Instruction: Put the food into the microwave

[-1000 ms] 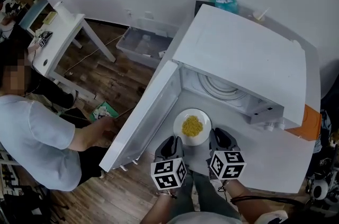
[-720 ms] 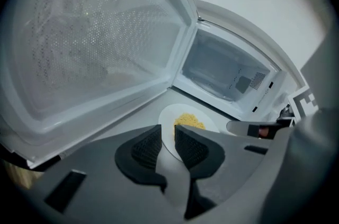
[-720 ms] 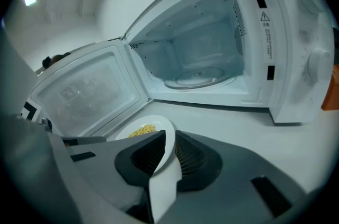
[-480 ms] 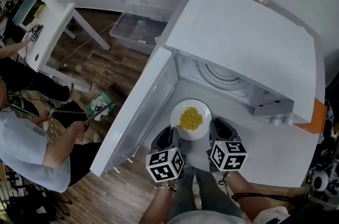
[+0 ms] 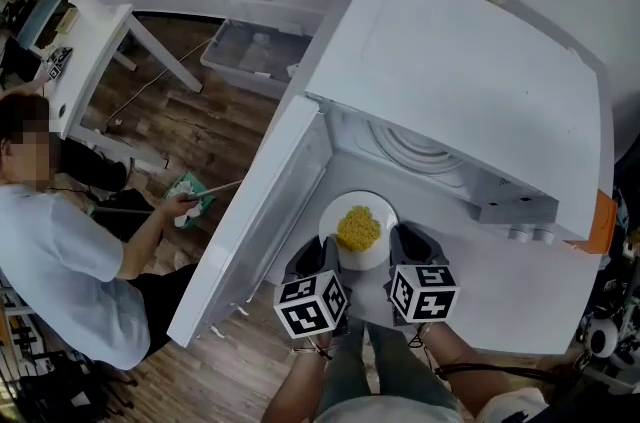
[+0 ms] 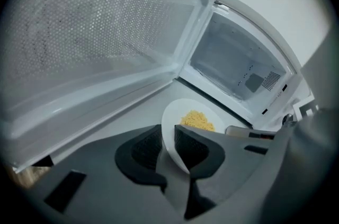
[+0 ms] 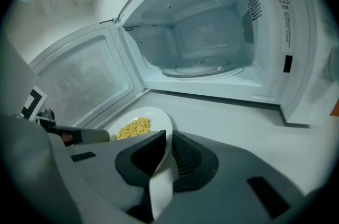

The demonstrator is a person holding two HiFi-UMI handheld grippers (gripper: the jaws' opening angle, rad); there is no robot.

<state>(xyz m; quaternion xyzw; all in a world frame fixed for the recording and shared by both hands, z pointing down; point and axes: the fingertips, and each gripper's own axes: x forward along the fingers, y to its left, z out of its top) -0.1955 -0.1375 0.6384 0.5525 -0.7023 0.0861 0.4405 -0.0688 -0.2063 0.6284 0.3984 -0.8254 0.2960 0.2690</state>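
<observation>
A white plate (image 5: 345,251) with a heap of yellow food (image 5: 358,227) sits low over the white counter, just in front of the open microwave (image 5: 460,81). My left gripper (image 5: 320,261) is shut on the plate's left rim and my right gripper (image 5: 405,256) on its right rim. In the left gripper view the plate (image 6: 177,117) edge is pinched at the left gripper (image 6: 168,146), food (image 6: 198,120) beyond. The right gripper (image 7: 167,150) clamps the plate (image 7: 153,114), with the food (image 7: 132,127) on its left. The cavity (image 7: 201,43) with its glass turntable (image 7: 198,65) lies ahead.
The microwave door (image 5: 250,226) swings out to the left, close to my left gripper. A person (image 5: 70,251) crouches on the wood floor at left, holding a stick. Farther back are a white table (image 5: 90,51) and a clear plastic bin (image 5: 255,61).
Both grippers keep the plate in about the same place before the opening. The person at left has shifted posture, and my head view has moved a little.
</observation>
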